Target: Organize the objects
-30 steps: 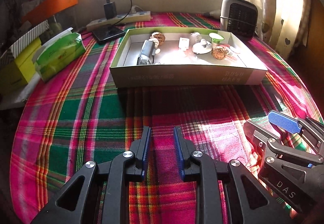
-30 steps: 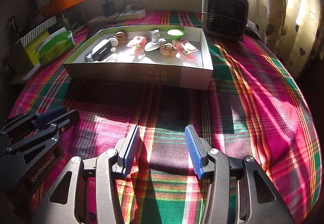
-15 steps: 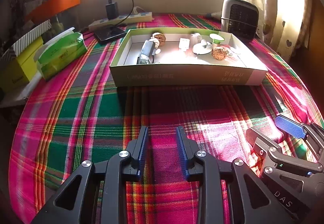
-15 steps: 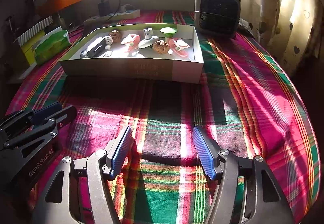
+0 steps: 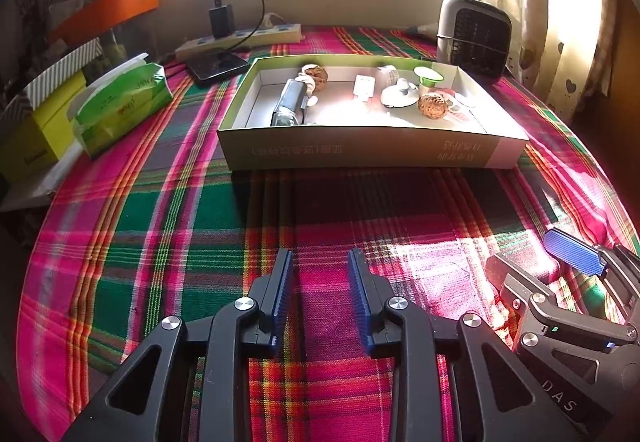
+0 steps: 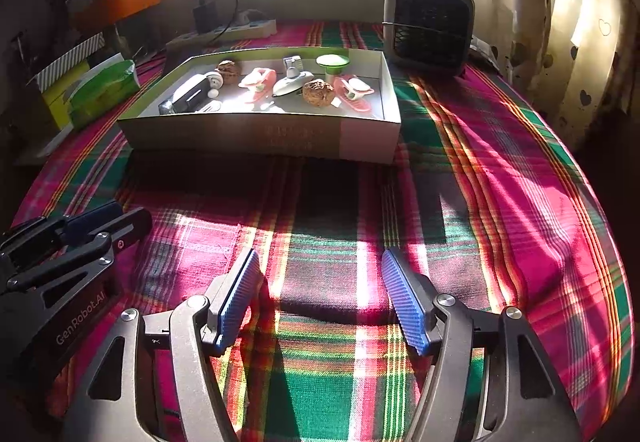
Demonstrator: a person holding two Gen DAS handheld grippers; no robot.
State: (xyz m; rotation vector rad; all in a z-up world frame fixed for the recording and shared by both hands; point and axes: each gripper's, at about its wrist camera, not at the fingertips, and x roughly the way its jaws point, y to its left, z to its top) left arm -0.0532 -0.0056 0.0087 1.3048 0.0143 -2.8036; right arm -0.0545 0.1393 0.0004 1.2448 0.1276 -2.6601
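Observation:
A shallow cardboard box (image 5: 360, 152) (image 6: 260, 138) stands mid-table on the plaid cloth. In it lie two walnuts (image 5: 433, 105) (image 6: 229, 67), a silver and black device (image 5: 288, 102), a white gadget (image 5: 398, 94), a green-capped piece (image 6: 332, 62) and pink clips (image 6: 354, 90). My left gripper (image 5: 320, 254) hovers over bare cloth well in front of the box, open, nothing between its blue pads. My right gripper (image 6: 320, 256) is beside it on the right, open wider and empty too. Each shows in the other's view: the right gripper (image 5: 536, 258), the left gripper (image 6: 120, 218).
A small grey fan heater (image 5: 476, 38) stands behind the box's right corner. A power strip (image 5: 240, 38) and a black slab (image 5: 218, 66) lie at the back. A green tissue pack (image 5: 124, 102) and a yellow box (image 5: 36, 138) sit at the left edge.
Both grippers' jaws have spread wider than a second ago, most of it early on. Neither hand has shifted, and the box and its contents lie as before.

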